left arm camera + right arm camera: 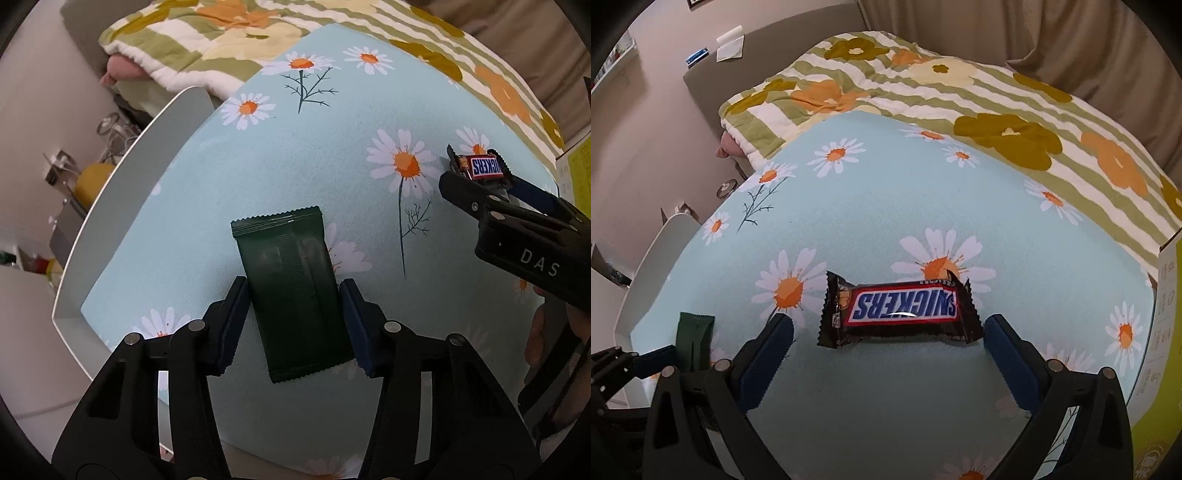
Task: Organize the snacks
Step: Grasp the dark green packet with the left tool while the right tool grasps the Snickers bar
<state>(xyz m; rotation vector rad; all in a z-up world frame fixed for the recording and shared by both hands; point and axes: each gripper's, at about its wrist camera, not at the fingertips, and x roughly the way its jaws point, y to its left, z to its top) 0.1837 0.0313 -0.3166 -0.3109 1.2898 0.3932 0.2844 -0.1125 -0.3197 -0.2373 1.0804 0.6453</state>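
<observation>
A dark green snack packet (293,291) lies on the daisy-print cloth (314,155), lengthwise between the fingers of my left gripper (295,325). The pads stand at its two long sides, touching or nearly so. A small Snickers bar (899,314) lies crosswise on the cloth just ahead of my right gripper (886,354), whose fingers are wide apart on either side of it, not touching. In the left wrist view the Snickers bar (484,166) sits at the tips of the right gripper (476,184). The green packet (694,339) shows at the left of the right wrist view.
A white tray rim (122,206) borders the cloth on the left. A green, orange and white flowered quilt (979,110) lies behind the cloth. A yellow-green carton (1167,332) stands at the right edge. Shelves with small items (66,192) are at far left.
</observation>
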